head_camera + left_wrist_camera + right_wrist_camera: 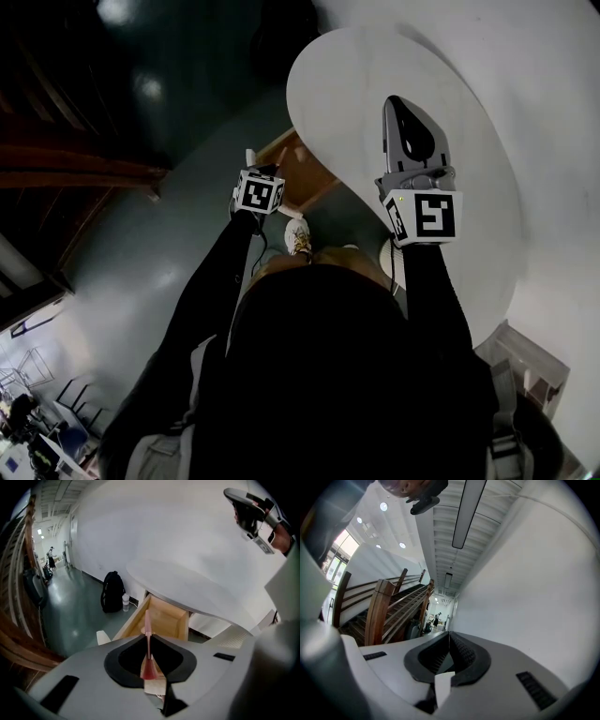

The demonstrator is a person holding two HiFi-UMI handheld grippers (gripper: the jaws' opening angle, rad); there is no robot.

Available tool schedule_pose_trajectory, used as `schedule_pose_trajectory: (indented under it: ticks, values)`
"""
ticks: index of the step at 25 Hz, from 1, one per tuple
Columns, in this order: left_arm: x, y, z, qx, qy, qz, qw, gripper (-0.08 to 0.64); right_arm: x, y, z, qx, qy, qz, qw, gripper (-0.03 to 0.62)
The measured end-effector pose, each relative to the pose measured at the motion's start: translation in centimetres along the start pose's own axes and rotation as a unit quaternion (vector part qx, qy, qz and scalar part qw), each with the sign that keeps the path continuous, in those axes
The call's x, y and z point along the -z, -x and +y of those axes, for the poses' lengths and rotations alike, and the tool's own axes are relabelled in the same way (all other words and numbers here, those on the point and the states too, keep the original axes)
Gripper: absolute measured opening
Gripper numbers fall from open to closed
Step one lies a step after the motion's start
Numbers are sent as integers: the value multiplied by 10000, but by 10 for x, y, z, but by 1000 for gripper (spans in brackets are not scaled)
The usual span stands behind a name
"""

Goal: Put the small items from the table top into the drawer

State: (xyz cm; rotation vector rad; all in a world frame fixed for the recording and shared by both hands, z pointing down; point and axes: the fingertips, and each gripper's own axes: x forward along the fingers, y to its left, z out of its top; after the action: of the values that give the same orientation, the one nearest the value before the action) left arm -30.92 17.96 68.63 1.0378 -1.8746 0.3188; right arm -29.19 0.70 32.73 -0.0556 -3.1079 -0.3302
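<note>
My left gripper (148,638) is shut on a thin pink item (148,623), which sticks out past the jaws. It points down at the open wooden drawer (159,619) under the white oval table top (187,590). In the head view its marker cube (260,192) hangs just left of the drawer (298,178). My right gripper (395,103) is held over the table top (469,187), shut with nothing between its jaws; in its own view the right gripper (449,637) faces a white wall. No small items show on the table top.
A black backpack (112,597) and a bottle (125,602) stand on the floor by the wall, left of the drawer. A wooden staircase (384,611) rises at the left. The person's shoe (297,234) is on the floor near the drawer.
</note>
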Motion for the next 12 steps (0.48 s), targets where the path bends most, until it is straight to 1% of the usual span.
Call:
schedule_pose_trajectory:
  ticks: [3, 6, 9, 10, 11, 12]
  values:
    - [3, -4, 0, 9, 30, 87, 10000, 54, 1, 1, -1, 21, 11, 9, 10000, 26]
    - [1, -5, -3, 57, 59, 49, 10000, 54, 2, 4, -3, 55, 11, 23, 10000, 28]
    - [-2, -2, -5, 80, -37, -31, 10000, 57, 0, 8, 0, 84, 20, 36, 10000, 26]
    - [-1, -1, -5, 90, -80, -9, 9999, 118, -1, 9, 1, 92, 27, 40, 9999, 27]
    - [0, -1, -6, 106, -126, 40, 9999, 229, -2, 10, 2, 101, 35, 44, 9999, 28]
    - [2, -1, -6, 116, -174, 87, 9997, 245, -3, 12, 3, 111, 40, 49, 9999, 26]
